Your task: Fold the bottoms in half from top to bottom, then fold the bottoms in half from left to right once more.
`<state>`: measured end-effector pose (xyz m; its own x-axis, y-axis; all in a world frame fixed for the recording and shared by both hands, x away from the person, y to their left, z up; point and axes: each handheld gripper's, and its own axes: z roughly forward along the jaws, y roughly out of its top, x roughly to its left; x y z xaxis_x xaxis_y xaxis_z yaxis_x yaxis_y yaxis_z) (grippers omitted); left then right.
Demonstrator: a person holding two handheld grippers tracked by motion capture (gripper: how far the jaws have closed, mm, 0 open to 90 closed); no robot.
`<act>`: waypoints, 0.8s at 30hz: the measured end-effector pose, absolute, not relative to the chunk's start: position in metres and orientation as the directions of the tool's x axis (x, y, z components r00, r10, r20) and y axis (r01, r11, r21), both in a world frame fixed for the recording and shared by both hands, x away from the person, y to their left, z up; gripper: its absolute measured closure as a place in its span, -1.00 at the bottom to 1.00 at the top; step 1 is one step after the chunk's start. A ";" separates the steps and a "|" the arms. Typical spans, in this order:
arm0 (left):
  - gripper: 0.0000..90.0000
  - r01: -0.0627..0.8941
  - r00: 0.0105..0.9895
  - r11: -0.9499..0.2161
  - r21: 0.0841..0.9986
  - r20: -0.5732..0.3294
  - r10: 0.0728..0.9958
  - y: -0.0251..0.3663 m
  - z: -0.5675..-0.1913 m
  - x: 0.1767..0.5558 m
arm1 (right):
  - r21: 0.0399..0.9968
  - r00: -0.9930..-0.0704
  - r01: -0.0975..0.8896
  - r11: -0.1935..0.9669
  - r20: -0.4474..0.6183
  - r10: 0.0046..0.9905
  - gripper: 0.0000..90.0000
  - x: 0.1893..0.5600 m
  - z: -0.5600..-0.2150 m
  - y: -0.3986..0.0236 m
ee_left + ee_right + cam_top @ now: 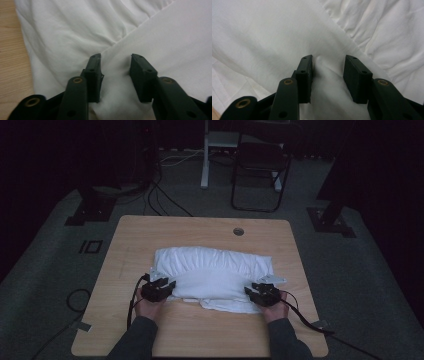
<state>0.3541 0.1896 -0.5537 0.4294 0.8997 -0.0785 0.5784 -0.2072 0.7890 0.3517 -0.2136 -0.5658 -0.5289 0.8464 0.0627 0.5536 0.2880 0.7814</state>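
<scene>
A white cloth (215, 265) lies folded and rumpled in the middle of the wooden table (150, 232). My left gripper (166, 284) rests at the cloth's near left corner, and my right gripper (256, 289) at its near right corner. In the left gripper view the cloth (155, 45) fills the space between the left gripper (116, 58) jaws, which stand apart over a folded edge. In the right gripper view a soft ridge of cloth (324, 67) rises between the right gripper (329, 60) jaws, which also stand apart. Neither pair of pads visibly pinches the fabric.
A round cable hole (238, 231) sits near the table's far edge. A folding chair (260, 167) and a white stand leg (204, 160) are on the floor beyond the table. Cables (165, 200) trail across the carpet.
</scene>
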 end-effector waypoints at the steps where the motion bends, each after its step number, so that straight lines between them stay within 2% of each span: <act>1: 0.27 0.578 0.429 -0.207 0.789 -0.079 0.900 0.190 -0.554 0.354 | 0.781 -0.529 0.554 0.288 0.063 0.846 0.30 0.352 -0.566 -0.214; 3: 0.03 0.534 0.409 -0.176 0.827 -0.070 0.910 0.198 -0.544 0.348 | 0.783 -0.527 0.556 0.279 0.072 0.847 0.30 0.352 -0.566 -0.214; 5: -0.10 0.523 0.401 -0.164 0.836 -0.072 0.913 0.200 -0.541 0.347 | 0.784 -0.529 0.555 0.278 0.074 0.846 0.30 0.352 -0.566 -0.215; 8: -0.26 0.529 0.326 -0.109 0.842 -0.083 0.942 0.217 -0.536 0.348 | 0.785 -0.529 0.556 0.273 0.080 0.845 0.30 0.353 -0.567 -0.215; 15: -0.27 0.619 0.195 -0.013 0.786 -0.137 0.971 0.240 -0.548 0.364 | 0.787 -0.529 0.555 0.270 0.084 0.844 0.29 0.353 -0.567 -0.216; 19: -0.27 0.647 0.179 0.007 0.762 -0.160 0.971 0.244 -0.555 0.369 | 0.787 -0.530 0.554 0.270 0.084 0.844 0.29 0.353 -0.567 -0.216; 24: -0.27 0.654 0.174 -0.005 0.756 -0.144 0.974 0.242 -0.558 0.371 | 0.790 -0.531 0.551 0.270 0.082 0.843 0.29 0.353 -0.567 -0.216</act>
<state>0.3706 0.2424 -0.5582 0.1741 0.9741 -0.1440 0.6543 -0.0051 0.7562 0.3528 -0.2156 -0.5675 -0.5310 0.8434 0.0822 0.5510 0.2699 0.7897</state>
